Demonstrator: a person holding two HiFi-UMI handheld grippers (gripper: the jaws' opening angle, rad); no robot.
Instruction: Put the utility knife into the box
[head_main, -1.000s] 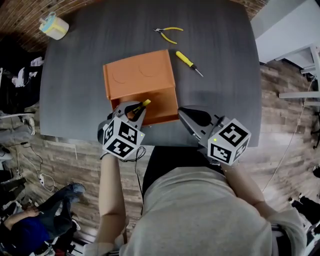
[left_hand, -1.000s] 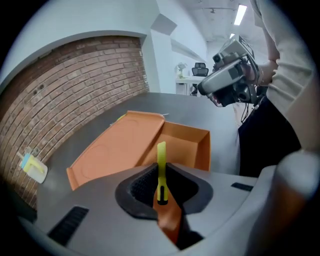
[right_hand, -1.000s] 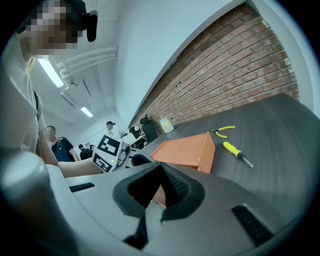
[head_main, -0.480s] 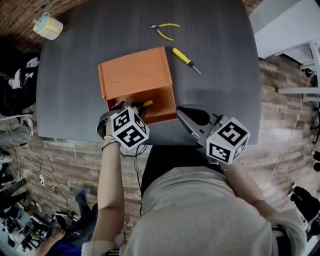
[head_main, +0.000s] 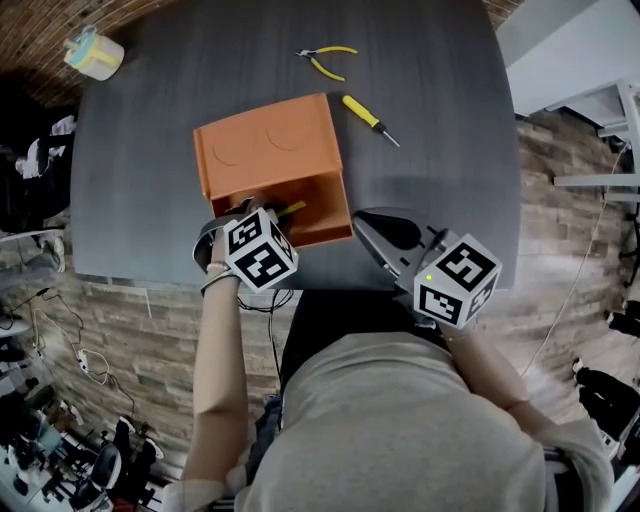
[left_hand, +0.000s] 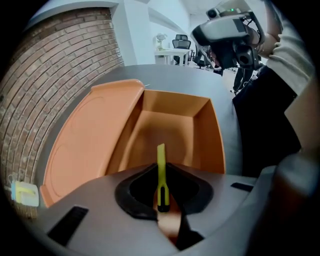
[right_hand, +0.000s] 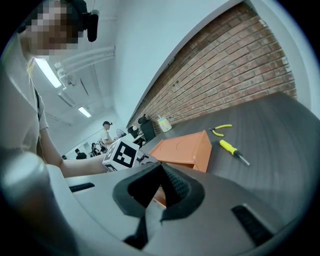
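Observation:
An orange box (head_main: 268, 150) lies on the dark table (head_main: 440, 120) with its open side toward me. My left gripper (head_main: 268, 215) is at that opening, shut on a yellow utility knife (head_main: 291, 209). In the left gripper view the knife (left_hand: 161, 170) sticks out between the jaws and points into the box's hollow (left_hand: 170, 125). My right gripper (head_main: 375, 232) hangs over the table's near edge, right of the box, shut with nothing in it. In the right gripper view the box (right_hand: 182, 150) shows beyond that gripper (right_hand: 159, 187).
Yellow-handled pliers (head_main: 330, 60) and a yellow screwdriver (head_main: 368, 118) lie behind and to the right of the box. A pale yellow cup (head_main: 95, 55) stands at the table's far left corner. The table's near edge runs just below both grippers.
My left gripper has moved forward with the knife, so the blade tip now reaches into the box's opening. The right gripper has stayed where it was.

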